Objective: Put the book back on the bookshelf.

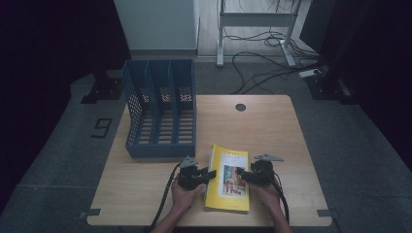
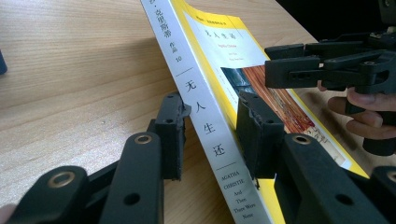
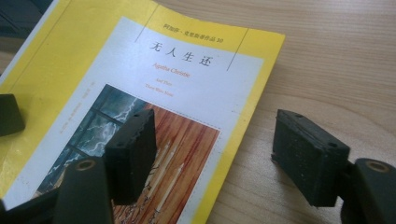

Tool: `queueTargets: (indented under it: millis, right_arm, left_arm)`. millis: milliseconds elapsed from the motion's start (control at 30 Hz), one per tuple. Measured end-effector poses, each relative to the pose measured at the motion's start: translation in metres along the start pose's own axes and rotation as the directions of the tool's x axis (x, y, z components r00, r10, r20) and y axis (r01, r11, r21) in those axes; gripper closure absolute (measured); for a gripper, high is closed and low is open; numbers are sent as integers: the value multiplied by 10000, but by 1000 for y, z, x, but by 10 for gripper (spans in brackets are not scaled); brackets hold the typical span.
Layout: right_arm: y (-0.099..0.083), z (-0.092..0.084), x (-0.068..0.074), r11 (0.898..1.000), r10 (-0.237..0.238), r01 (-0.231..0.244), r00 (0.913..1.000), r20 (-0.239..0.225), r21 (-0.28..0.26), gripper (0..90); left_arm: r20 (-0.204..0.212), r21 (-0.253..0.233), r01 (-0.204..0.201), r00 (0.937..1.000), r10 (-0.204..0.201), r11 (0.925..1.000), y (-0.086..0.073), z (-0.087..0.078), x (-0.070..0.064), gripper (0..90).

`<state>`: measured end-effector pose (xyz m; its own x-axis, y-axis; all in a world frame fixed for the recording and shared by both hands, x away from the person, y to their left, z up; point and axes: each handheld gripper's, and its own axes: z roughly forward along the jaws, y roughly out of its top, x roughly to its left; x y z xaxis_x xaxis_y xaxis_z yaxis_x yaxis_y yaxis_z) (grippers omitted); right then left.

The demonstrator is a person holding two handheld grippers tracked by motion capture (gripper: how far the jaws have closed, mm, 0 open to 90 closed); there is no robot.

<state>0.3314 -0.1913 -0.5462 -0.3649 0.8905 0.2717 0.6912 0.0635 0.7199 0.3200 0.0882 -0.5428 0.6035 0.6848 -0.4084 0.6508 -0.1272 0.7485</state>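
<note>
A yellow paperback book lies near the table's front edge, its cover showing Chinese title text and a picture. Its white spine faces my left gripper, whose jaws close on the spine edge, one against the underside and one on the cover; that edge looks raised off the wood. In the left gripper view the left gripper holds the book. My right gripper is open at the book's right side. In the right gripper view the right gripper has one jaw over the cover and one over bare table.
A blue three-slot file holder stands at the back left of the wooden table. A round cable hole sits near the far edge. Cables and a desk frame lie on the floor beyond.
</note>
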Motion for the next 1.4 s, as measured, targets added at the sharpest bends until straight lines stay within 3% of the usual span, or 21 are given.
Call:
queueTargets:
  millis: [100, 233, 667, 800, 867, 967, 1167, 1400]
  right_arm:
    - [1, 0, 0, 9999, 51, -51, 10000, 27, 106, 266]
    - [1, 3, 4, 9995, -96, 117, 9976, -685, 302, 251]
    - [1, 5, 7, 9994, -173, 191, 9978, -644, 273, 275]
    - [1, 5, 8, 9994, -266, 281, 9972, -704, 208, 284]
    - [1, 6, 9, 9995, -216, 236, 9959, -881, 218, 289]
    - [0, 7, 11, 9993, -289, 309, 9954, -919, 200, 289]
    - [1, 3, 9, 9997, -223, 229, 9937, -1101, 48, 287]
    - [2, 2, 7, 10000, -13, 1, 9902, -1395, -87, 274]
  left_arm:
    - [5, -27, -21, 10000, 21, 10000, 0, 0, 0, 632]
    - [-32, -100, -86, 10000, 85, 9999, 0, -1, -2, 636]
    - [44, 169, 3, 10000, -4, 9999, 3, -1, -1, 612]
    - [349, 374, 330, 9988, -343, 9988, 4, 0, 1, 600]
    - [372, 533, 295, 9988, -316, 9981, 3, 3, 0, 594]
    - [372, 344, 323, 9987, -335, 9989, 2, 1, -2, 614]
    - [133, -6, -367, 9992, 367, 9993, 5, -5, -12, 641]
    - [197, -460, -483, 9986, 493, 9978, 5, -9, -16, 673]
